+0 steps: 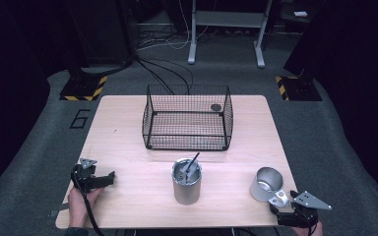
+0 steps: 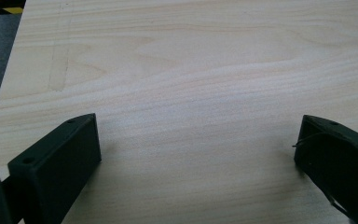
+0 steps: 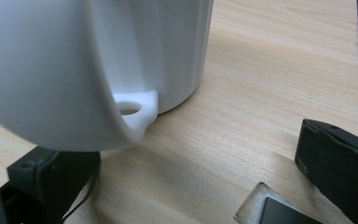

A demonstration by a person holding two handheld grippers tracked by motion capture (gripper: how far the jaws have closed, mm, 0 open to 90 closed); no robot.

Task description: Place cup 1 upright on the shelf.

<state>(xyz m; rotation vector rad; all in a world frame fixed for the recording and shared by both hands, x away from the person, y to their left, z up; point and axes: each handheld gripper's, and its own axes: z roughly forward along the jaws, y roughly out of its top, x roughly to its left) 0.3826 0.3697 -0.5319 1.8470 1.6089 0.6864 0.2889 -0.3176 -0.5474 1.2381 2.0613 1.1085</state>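
Observation:
A shiny metal cup (image 1: 265,183) lies tilted on the wooden table (image 1: 128,128) at the front right, with its mouth facing the front. My right gripper (image 1: 283,202) sits just behind the cup's handle, jaws open. In the right gripper view the cup (image 3: 51,70) looms pale over the left jaw, its handle tab (image 3: 135,109) just above that jaw, and my right gripper (image 3: 186,144) holds nothing. My left gripper (image 1: 109,178) rests at the front left, held by a hand. In its own view my left gripper (image 2: 198,126) is open over bare wood.
A black wire basket (image 1: 187,118) stands at the table's middle back with a small dark round thing (image 1: 216,107) inside. A metal canister (image 1: 186,184) with a utensil (image 1: 193,162) stands front centre. A small dark patch (image 3: 270,210) lies by the right jaw.

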